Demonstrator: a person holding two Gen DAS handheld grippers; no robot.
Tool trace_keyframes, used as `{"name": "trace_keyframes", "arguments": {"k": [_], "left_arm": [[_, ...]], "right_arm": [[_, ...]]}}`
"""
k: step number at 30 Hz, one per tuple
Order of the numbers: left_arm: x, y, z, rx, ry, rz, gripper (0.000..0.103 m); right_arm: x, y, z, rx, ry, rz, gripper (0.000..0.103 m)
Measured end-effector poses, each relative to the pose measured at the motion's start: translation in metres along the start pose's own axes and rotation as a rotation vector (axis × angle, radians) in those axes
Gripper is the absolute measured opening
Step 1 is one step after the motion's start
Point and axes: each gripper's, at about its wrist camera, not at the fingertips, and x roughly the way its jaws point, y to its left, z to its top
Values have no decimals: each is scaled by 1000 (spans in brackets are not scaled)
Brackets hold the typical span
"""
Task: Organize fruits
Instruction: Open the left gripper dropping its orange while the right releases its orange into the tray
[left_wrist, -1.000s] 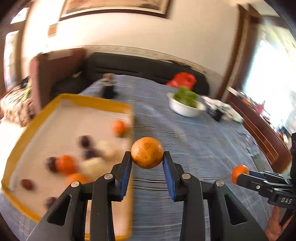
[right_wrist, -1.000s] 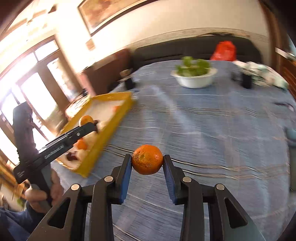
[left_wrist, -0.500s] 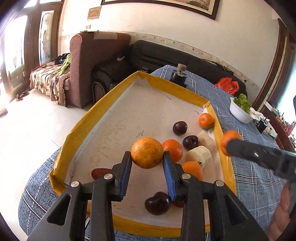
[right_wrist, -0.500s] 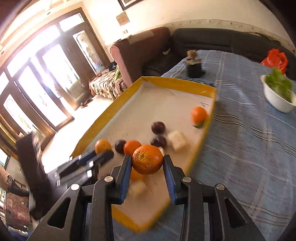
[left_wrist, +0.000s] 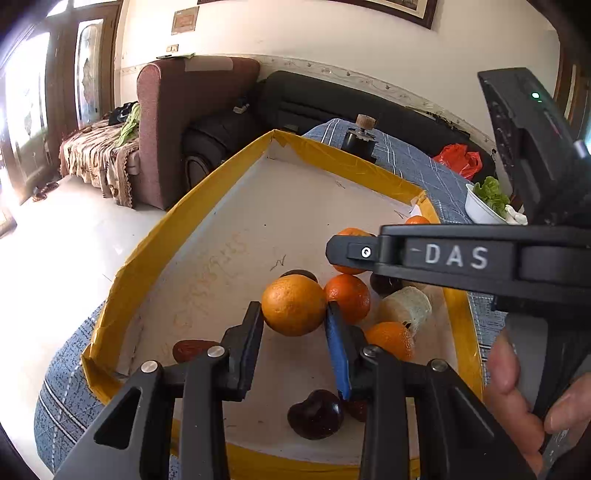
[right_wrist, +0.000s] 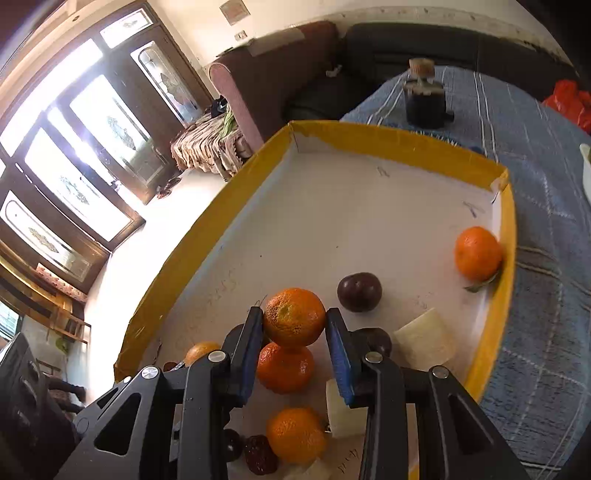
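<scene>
Both claws now over yellow tray, right claw nearer, oranges clamped

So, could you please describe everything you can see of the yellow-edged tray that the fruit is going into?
The tray is a shallow rectangular box that looks like cardboard, with low walls covered in yellow tape and a white floor marked with faint scribbles. It rests flat on the blue checked tablecloth, near the table's edge. One far corner looks slightly torn. Oranges, dark plums, reddish dates and pale cut chunks cluster on its near side, and one orange lies by the right wall. The far half is bare.
</scene>
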Motion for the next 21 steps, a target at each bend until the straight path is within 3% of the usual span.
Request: {"name": "trace_keyframes", "arguments": {"k": [3,7,9,11,14,16,21], "left_arm": [[-2,0,-1,2,-14,7,34],[-2,-1,0,9,-18,12,36],[-4,-1,0,11,-30,14,41],[-8,-1,-1,13,-45,8,53],[-13,-1,-3,15,-72,11,59],[-16,-2,-3,14,-87,12,63],[-28,-2,-5,10,-148,47,80]], "right_arm": [[1,-5,0,24,5,17,40],[-8,-8,-1,45,-17,41,52],[-14,-9,-2,48,-33,45,52],[-25,-11,-6,58,-59,38,52],[-47,-15,-20,40,-100,21,53],[-63,-21,-30,32,-132,5,61],[-110,-39,-70,-24,-198,-61,69]]}}
